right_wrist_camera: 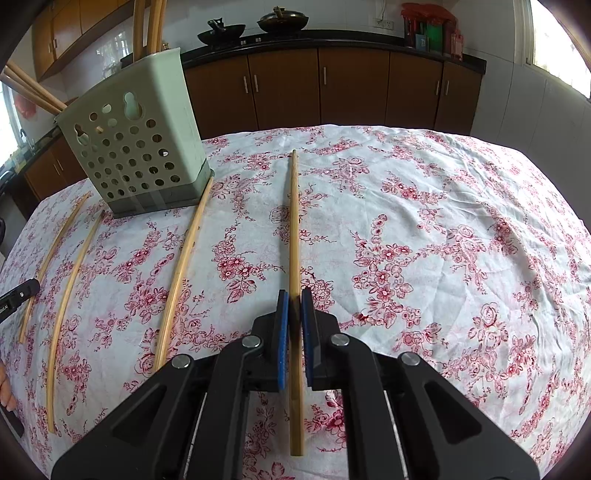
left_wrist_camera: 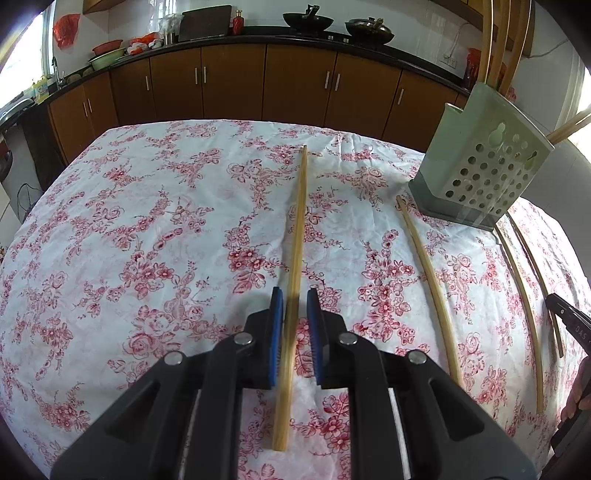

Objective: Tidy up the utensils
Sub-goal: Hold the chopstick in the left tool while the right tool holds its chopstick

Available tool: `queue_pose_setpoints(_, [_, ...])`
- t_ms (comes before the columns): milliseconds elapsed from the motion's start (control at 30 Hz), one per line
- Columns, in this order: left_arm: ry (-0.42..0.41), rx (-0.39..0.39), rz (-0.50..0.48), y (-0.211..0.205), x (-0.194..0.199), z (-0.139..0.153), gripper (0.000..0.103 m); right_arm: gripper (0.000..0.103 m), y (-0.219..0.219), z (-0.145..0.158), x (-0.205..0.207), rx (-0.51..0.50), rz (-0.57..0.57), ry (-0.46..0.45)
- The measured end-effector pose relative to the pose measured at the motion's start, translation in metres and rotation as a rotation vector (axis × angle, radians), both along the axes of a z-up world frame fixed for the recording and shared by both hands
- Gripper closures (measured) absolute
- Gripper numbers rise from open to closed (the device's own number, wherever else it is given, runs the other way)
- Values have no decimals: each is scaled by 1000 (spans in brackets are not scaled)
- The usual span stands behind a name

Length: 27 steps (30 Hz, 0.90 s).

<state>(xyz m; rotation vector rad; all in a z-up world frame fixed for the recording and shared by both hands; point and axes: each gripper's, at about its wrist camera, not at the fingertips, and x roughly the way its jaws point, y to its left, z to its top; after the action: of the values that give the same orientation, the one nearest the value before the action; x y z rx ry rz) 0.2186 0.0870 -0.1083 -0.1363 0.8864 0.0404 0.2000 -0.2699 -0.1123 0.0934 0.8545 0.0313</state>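
Several bamboo chopsticks lie on the floral tablecloth. My left gripper (left_wrist_camera: 294, 295) straddles one chopstick (left_wrist_camera: 297, 236) with its blue pads (left_wrist_camera: 277, 332) a little apart from it on both sides. My right gripper (right_wrist_camera: 294, 295) has its pads close against another chopstick (right_wrist_camera: 294, 221), which lies on the cloth. A pale green perforated holder (left_wrist_camera: 484, 162) with chopsticks standing in it is at the right in the left wrist view, and the holder (right_wrist_camera: 136, 147) is at the left in the right wrist view. More chopsticks (right_wrist_camera: 183, 273) lie beside it.
The table's floral cloth (right_wrist_camera: 443, 221) is wrinkled. Brown kitchen cabinets (left_wrist_camera: 236, 85) with a black counter run behind the table, with woks (left_wrist_camera: 308, 20) on the stove. The other gripper's tip (left_wrist_camera: 565, 314) shows at the right edge.
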Motion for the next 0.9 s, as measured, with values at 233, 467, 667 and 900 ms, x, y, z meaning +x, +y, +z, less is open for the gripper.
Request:
queue_pose_setpoints(233, [0,0,1,-2,1,0,87,95,0,0,0,0,0,0])
queue_pose_setpoints(467, [0,0,1,-2,1,0,87,95,0,0,0,0,0,0])
queue_pose_setpoints(667, [0,1,1,-2,1,0,87,95,0,0,0,1,0,-1])
queue_pose_setpoints(900, [0,1,1,-2,1,0,87,95,0,0,0,1,0,-1])
